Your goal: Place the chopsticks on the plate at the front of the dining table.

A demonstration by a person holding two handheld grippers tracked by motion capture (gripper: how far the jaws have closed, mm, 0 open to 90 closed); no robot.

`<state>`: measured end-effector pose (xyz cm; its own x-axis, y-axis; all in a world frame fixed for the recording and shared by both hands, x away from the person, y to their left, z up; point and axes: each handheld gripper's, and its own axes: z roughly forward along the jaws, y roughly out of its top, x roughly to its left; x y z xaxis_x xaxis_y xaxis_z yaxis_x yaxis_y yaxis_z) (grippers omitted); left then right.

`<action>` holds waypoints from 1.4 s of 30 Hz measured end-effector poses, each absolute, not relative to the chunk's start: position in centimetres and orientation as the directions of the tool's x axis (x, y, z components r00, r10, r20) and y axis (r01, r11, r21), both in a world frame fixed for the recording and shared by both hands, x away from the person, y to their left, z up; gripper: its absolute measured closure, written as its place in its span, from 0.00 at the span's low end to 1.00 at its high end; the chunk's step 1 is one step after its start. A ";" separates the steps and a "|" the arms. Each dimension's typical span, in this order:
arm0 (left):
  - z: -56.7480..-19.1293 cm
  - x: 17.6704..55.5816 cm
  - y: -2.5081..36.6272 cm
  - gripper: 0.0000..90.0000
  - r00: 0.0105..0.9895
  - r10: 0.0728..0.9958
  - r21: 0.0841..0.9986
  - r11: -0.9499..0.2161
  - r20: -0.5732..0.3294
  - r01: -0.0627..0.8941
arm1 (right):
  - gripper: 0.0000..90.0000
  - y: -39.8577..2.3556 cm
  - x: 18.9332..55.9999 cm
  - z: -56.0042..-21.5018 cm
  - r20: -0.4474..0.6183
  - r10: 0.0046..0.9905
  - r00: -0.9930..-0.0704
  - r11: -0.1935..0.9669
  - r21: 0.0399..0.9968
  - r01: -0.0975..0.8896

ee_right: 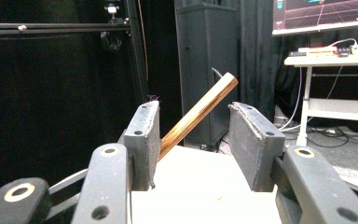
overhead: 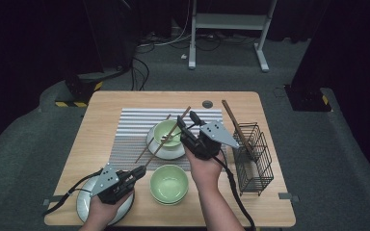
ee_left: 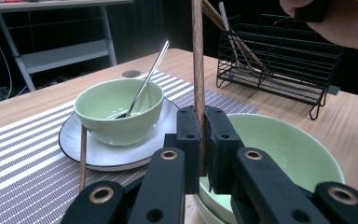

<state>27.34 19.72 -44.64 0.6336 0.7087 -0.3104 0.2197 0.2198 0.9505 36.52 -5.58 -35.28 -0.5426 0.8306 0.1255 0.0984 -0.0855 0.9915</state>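
A brown wooden chopstick (ee_left: pixel 197 56) stands clamped between the jaws of my left gripper (ee_left: pixel 204 140), which is shut on its lower end. In the high view the same chopstick (overhead: pixel 166 139) slants up from my left gripper (overhead: pixel 139 172) toward my right gripper (overhead: pixel 187 124). In the right gripper view the chopstick's top end (ee_right: pixel 200 112) lies between the jaws of my right gripper (ee_right: pixel 198 140), which stand open; it leans on the left pad (ee_right: pixel 144 135) and is clear of the right one.
A green bowl (overhead: pixel 167 133) with a metal spoon (ee_left: pixel 147 79) sits on a white plate (overhead: pixel 154 147) on the striped mat (overhead: pixel 130 125). A second chopstick (overhead: pixel 149 142) leans beside it. Another green bowl (overhead: pixel 169 183) stands near the front edge. A wire rack (overhead: pixel 254 159) with chopsticks stands at the right, and a plate (overhead: pixel 84 204) lies under my left hand.
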 end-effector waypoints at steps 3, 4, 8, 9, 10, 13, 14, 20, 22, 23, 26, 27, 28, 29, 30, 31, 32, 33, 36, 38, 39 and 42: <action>-44.7 27.2 19.9 0.95 0.635 0.709 0.952 0.218 -0.306 0.215 | 0.58 -5.7 36.7 -35.6 0.130 0.834 -0.537 -0.085 0.991 0.107; -44.7 27.1 19.9 0.94 0.633 0.708 0.950 0.225 -0.313 0.218 | 0.58 -5.7 36.8 -35.7 0.128 0.835 -0.535 -0.083 0.991 0.108; -44.7 27.0 20.0 0.94 0.634 0.710 0.952 0.221 -0.307 0.214 | 0.57 -5.8 37.0 -36.2 0.129 0.839 -0.529 -0.079 0.990 0.115; -44.7 27.0 20.1 0.94 0.636 0.710 0.953 0.218 -0.304 0.212 | 0.57 -5.9 37.0 -36.2 0.128 0.840 -0.527 -0.077 0.990 0.116; -44.7 26.9 20.0 0.94 0.633 0.708 0.950 0.227 -0.313 0.215 | 0.57 -5.9 37.0 -36.3 0.129 0.841 -0.525 -0.078 0.990 0.118; -44.6 26.9 20.1 0.94 0.635 0.708 0.951 0.225 -0.309 0.211 | 0.57 -6.0 37.1 -36.6 0.130 0.845 -0.518 -0.075 0.989 0.125; -44.5 26.8 20.1 0.94 0.635 0.707 0.950 0.229 -0.311 0.211 | 0.57 -6.1 37.2 -36.7 0.132 0.845 -0.517 -0.077 0.989 0.127; -44.4 26.7 20.2 0.94 0.639 0.705 0.952 0.228 -0.308 0.207 | 0.56 -6.4 37.2 -37.2 0.137 0.851 -0.506 -0.078 0.987 0.137; -44.3 26.7 20.1 0.94 0.640 0.705 0.952 0.228 -0.307 0.206 | 0.56 -6.5 37.2 -37.4 0.138 0.853 -0.503 -0.078 0.987 0.140; -44.3 26.6 20.0 0.94 0.639 0.703 0.950 0.234 -0.313 0.208 | 0.56 -6.6 37.2 -37.4 0.138 0.853 -0.502 -0.077 0.987 0.141; -44.3 26.6 20.0 0.94 0.637 0.702 0.948 0.238 -0.318 0.211 | 0.56 -6.7 37.3 -37.6 0.140 0.856 -0.498 -0.077 0.986 0.146; -44.3 26.6 19.9 0.95 0.637 0.704 0.949 0.235 -0.315 0.210 | 0.56 -6.8 37.3 -37.7 0.141 0.856 -0.497 -0.077 0.986 0.146; -44.3 26.6 19.9 0.95 0.637 0.704 0.949 0.233 -0.314 0.211 | 0.56 -6.8 37.3 -37.7 0.143 0.856 -0.497 -0.079 0.986 0.147; -44.3 26.6 19.9 0.95 0.635 0.706 0.950 0.233 -0.314 0.210 | 0.56 -6.9 37.2 -37.6 0.142 0.856 -0.497 -0.080 0.986 0.145; -44.3 26.7 19.9 0.95 0.635 0.708 0.951 0.228 -0.309 0.209 | 0.56 -6.9 37.2 -37.6 0.140 0.856 -0.497 -0.080 0.987 0.140; -44.3 26.7 19.9 0.95 0.632 0.710 0.950 0.227 -0.311 0.212 | 0.56 -6.9 37.2 -37.5 0.139 0.857 -0.497 -0.081 0.987 0.138; -44.3 26.7 19.8 0.95 0.631 0.711 0.950 0.229 -0.312 0.212 | 0.56 -6.9 37.1 -37.3 0.137 0.856 -0.498 -0.081 0.988 0.133; -44.3 26.7 19.8 0.95 0.628 0.713 0.950 0.228 -0.313 0.215 | 0.56 -7.0 37.0 -37.2 0.135 0.856 -0.500 -0.081 0.988 0.128; -44.3 26.8 19.8 0.95 0.623 0.716 0.949 0.228 -0.314 0.216 | 0.55 -7.1 36.7 -36.6 0.124 0.856 -0.502 -0.077 0.991 0.113; -44.3 26.8 19.7 0.95 0.621 0.718 0.950 0.227 -0.313 0.216 | 0.55 -7.1 36.5 -36.4 0.113 0.857 -0.503 -0.069 0.992 0.105; -44.3 26.9 19.8 0.95 0.620 0.721 0.951 0.223 -0.310 0.215 | 0.55 -7.2 36.4 -36.3 0.108 0.857 -0.504 -0.064 0.993 0.103; -44.3 27.0 19.7 0.95 0.615 0.725 0.950 0.223 -0.311 0.218 | 0.56 -7.4 36.0 -36.1 0.093 0.859 -0.503 -0.051 0.994 0.096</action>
<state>27.02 19.73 -44.27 0.6148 0.7246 -0.3113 0.2179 0.2233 0.9501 35.99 -7.36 -36.11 -0.5026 0.8595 0.0929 0.0963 -0.0511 0.9940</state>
